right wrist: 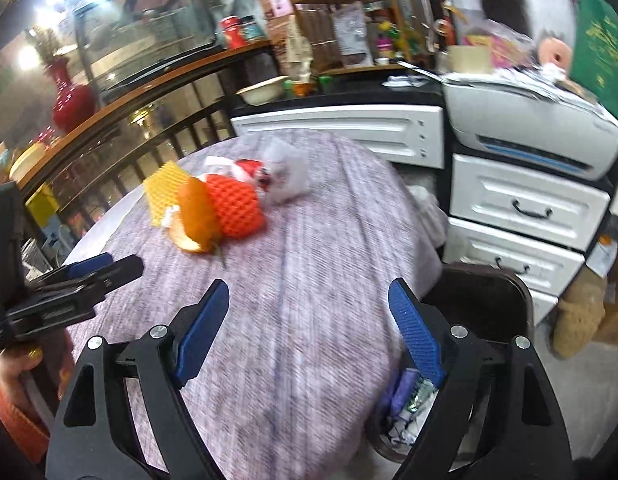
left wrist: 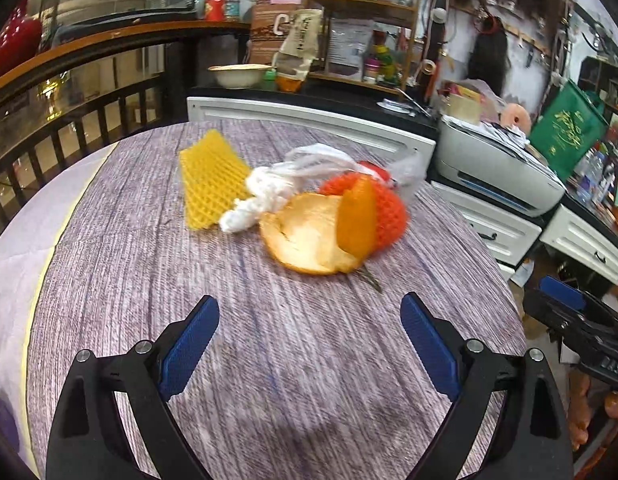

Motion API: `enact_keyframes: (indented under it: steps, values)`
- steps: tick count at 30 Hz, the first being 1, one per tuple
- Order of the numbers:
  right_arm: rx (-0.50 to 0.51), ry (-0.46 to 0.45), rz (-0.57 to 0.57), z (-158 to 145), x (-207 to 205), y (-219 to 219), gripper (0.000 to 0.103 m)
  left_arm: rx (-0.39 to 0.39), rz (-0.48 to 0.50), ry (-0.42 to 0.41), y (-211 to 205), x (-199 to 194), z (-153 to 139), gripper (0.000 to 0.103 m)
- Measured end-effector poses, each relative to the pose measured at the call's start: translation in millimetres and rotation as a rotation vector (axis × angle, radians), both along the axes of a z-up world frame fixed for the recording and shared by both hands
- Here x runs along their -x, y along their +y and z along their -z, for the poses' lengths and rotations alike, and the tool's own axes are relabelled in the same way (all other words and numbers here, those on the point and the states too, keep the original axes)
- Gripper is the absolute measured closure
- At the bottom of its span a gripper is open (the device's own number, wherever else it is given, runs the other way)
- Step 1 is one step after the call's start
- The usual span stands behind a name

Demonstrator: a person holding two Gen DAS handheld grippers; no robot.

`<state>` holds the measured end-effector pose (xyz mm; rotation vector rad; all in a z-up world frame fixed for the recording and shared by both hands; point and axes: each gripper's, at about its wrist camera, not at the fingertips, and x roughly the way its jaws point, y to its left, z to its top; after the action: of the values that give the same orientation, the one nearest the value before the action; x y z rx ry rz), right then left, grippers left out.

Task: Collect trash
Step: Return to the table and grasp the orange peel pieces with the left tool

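A heap of trash lies on the round table [left wrist: 269, 360]: orange peel [left wrist: 309, 236], an orange foam fruit net [left wrist: 389, 208], a yellow foam net [left wrist: 211, 180], a crumpled white tissue [left wrist: 257, 200] and a clear plastic bag [left wrist: 333, 160]. My left gripper [left wrist: 309, 316] hovers open in front of the peel, nothing between its fingers. My right gripper [right wrist: 309, 300] is open too, over the table's near right part, with the heap [right wrist: 213, 204] farther off to the left. The other gripper [right wrist: 89, 276] shows at the left edge of the right wrist view.
A dark bin [right wrist: 481, 312] holding wrappers stands on the floor at the table's right edge. White drawers [right wrist: 525, 208] and a printer [right wrist: 529, 132] stand beyond it. A black railing [left wrist: 69, 128] curves behind the table. A hand and an orange sleeve [right wrist: 17, 408] hold the left tool.
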<state>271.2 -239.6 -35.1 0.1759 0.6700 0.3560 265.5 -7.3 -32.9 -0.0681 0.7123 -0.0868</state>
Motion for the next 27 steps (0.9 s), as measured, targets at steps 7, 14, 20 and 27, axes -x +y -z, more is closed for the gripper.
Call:
enact_keyframes:
  steps: [7, 14, 20, 27]
  values:
    - [0.024, 0.008, -0.021, -0.7, -12.7, 16.8, 0.022, -0.030, 0.048, 0.010, -4.6, -26.1, 0.9, 0.029]
    - [0.043, 0.031, -0.017, 3.4, -18.7, 17.7, 0.022, 0.005, 0.079, 0.043, -23.7, -58.5, 9.3, 0.035]
    - [0.041, 0.065, -0.009, 9.5, -24.8, 14.4, 0.022, 0.018, 0.075, 0.072, -31.5, -75.7, 20.2, 0.069]
    - [0.050, 0.065, -0.032, 9.1, -29.8, 20.1, 0.022, 0.072, 0.052, 0.072, -15.5, -59.4, 19.9, 0.081]
